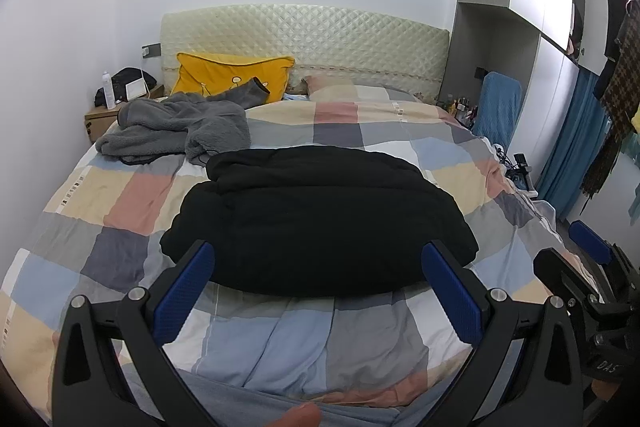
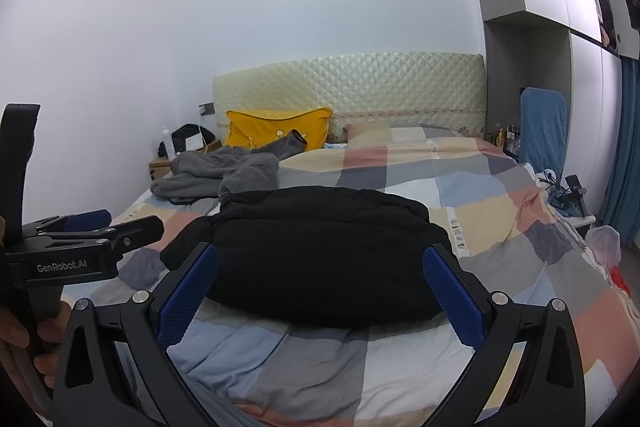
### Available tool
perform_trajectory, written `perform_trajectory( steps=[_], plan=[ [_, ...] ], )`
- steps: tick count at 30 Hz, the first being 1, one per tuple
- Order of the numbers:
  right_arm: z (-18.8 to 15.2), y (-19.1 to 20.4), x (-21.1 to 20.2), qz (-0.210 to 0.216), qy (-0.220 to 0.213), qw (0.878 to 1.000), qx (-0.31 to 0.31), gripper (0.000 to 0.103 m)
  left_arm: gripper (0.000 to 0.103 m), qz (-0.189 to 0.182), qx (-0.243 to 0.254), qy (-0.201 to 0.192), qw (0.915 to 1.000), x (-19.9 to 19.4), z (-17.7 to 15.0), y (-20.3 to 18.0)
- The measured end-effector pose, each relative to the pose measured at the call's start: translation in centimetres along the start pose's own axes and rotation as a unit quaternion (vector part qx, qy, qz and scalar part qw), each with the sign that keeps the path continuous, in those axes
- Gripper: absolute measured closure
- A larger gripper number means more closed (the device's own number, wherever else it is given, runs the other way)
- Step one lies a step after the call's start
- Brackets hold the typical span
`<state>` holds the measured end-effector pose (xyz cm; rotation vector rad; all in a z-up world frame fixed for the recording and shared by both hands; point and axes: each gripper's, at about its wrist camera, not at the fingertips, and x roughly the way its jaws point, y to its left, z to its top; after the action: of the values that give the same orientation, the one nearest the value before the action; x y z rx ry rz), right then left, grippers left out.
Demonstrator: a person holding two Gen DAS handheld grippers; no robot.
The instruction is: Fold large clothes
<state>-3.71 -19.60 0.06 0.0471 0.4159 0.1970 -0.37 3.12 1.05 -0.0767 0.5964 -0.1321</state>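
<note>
1. A black garment (image 1: 320, 219) is laid across the middle of the bed, on top of a checked quilt (image 1: 360, 123). It's bunched into a thick, rounded bundle, wider than it is deep, with a ridge of fabric along its far edge.
2. The left gripper (image 1: 318, 263) is held just off the near edge of that black bundle. Its jaws are spread wide and nothing is pinched between the blue pads (image 1: 184, 291).
3. The right gripper (image 2: 320, 267) is held much the same way: jaws wide apart, nothing gripped, the near edge of the black garment (image 2: 320, 259) framed between the fingers. Whether any fingertip is actually touching the cloth can't be told from either view.
4. Each gripper can be spotted in the other's camera, so they're kept side by side, fairly near each other. Fingers of a hand (image 2: 16, 331) are seen wrapped round the left gripper's handle.
5. A grey fleece garment (image 1: 176, 127) is left crumpled at the far left of the bed, just beyond the black one, with one sleeve flopped over a yellow pillow (image 1: 232, 77).
6. A quilted headboard (image 1: 304, 39) is seen behind that, plus a nightstand (image 1: 100, 121) on the left with a white bottle (image 1: 107, 89) on it.
</note>
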Motion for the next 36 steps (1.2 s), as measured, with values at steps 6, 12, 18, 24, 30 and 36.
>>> perform_trajectory(
  steps=[6,12,18,24,30,36],
  plan=[
    [0.08,-0.08,-0.1,0.003,0.0,1.0,0.002,0.0,0.0,0.0,0.0,0.001,1.0,-0.01,0.01,-0.1],
    [-0.04,-0.1,0.01,0.002,0.002,1.0,0.003,0.0,0.0,-0.003,-0.001,0.0,1.0,-0.01,-0.01,-0.12],
    [-0.11,-0.05,0.25,0.007,0.004,1.0,0.004,0.0,0.0,-0.004,-0.002,0.001,1.0,0.06,-0.11,-0.2],
    [-0.17,0.06,0.36,0.007,0.006,1.0,0.002,0.0,0.0,0.004,-0.004,0.002,1.0,0.07,-0.35,-0.3],
    [-0.16,-0.03,0.33,-0.003,0.004,1.0,0.001,0.0,0.0,0.009,-0.003,0.0,1.0,-0.04,-0.55,-0.22],
    [-0.15,-0.1,0.43,-0.005,0.005,1.0,0.002,0.0,0.0,0.01,-0.005,0.003,0.9999,0.03,-0.48,-0.12]
  ],
)
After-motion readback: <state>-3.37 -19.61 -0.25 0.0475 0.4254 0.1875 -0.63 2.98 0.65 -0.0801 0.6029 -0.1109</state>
